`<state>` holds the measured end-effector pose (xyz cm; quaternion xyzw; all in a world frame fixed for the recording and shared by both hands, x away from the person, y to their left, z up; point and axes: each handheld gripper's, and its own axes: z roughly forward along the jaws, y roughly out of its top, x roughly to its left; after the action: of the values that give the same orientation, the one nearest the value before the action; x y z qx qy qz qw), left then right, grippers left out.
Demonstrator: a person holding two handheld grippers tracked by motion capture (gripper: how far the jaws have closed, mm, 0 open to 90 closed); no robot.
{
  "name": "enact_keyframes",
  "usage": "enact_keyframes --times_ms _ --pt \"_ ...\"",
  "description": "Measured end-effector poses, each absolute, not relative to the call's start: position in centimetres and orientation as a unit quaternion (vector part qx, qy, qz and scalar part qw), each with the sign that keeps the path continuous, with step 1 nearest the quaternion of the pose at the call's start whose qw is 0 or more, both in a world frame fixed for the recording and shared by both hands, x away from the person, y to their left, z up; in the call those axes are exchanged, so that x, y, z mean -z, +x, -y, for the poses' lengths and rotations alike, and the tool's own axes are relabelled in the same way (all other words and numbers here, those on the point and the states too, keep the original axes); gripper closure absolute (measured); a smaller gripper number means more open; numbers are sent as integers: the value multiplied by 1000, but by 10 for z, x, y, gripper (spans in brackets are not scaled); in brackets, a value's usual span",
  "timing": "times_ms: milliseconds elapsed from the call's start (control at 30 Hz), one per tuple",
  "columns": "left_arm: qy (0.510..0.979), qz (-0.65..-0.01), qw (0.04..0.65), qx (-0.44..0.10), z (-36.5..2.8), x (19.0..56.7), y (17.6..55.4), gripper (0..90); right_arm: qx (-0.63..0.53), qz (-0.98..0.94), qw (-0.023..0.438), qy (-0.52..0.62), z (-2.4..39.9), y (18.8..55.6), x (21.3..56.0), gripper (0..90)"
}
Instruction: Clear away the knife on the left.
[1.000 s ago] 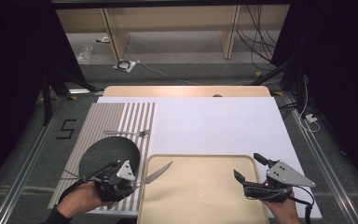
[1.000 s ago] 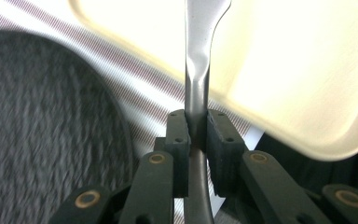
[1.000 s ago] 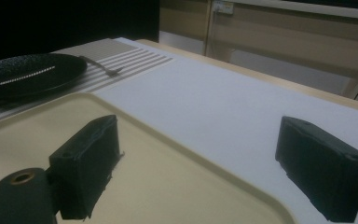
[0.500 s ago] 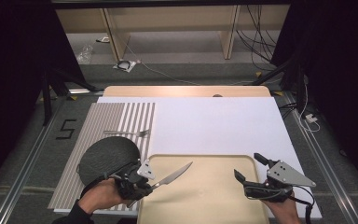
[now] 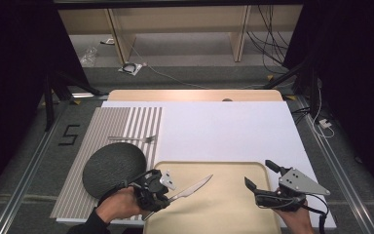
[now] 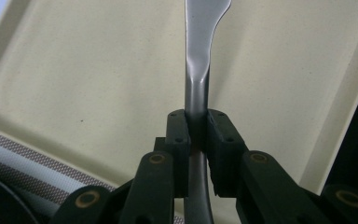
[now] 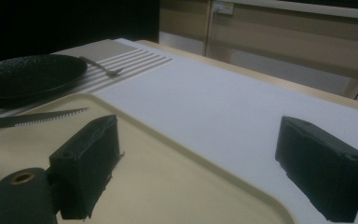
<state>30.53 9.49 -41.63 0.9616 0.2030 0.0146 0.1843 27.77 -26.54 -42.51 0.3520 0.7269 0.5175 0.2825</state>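
Note:
My left gripper (image 5: 171,196) is shut on the handle of a silver knife (image 5: 194,187); its serrated blade points right, held over the left part of the beige tray (image 5: 224,214). In the left gripper view the pads (image 6: 177,140) clamp the knife (image 6: 200,56) handle above the tray (image 6: 84,84). My right gripper (image 5: 262,175) stands open over the tray's right edge with nothing between its jaws. Looking from the right gripper (image 7: 205,158), the knife (image 7: 42,117) blade shows at far left.
A black round plate (image 5: 113,167) lies on the striped grey placemat (image 5: 126,122), with a fork (image 5: 134,139) just beyond it. A white sheet (image 5: 224,131) covers the table behind the tray. The table edge runs close to both hands.
My left gripper has carried the knife rightward from beside the black plate to over the tray's left part. The right gripper has not moved.

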Motion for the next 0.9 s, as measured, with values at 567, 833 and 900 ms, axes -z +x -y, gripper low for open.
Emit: enact_keyframes --times_ms 567,833,900 --pt "969 -194 151 12 -76 432 296 793 -519 -727 282 350 265 277 425 146" --pt "972 -189 138 18 -71 439 294 793 -519 -728 282 348 265 277 425 146" --pt "972 -189 136 21 -69 442 293 793 -519 -727 283 348 265 277 425 146"
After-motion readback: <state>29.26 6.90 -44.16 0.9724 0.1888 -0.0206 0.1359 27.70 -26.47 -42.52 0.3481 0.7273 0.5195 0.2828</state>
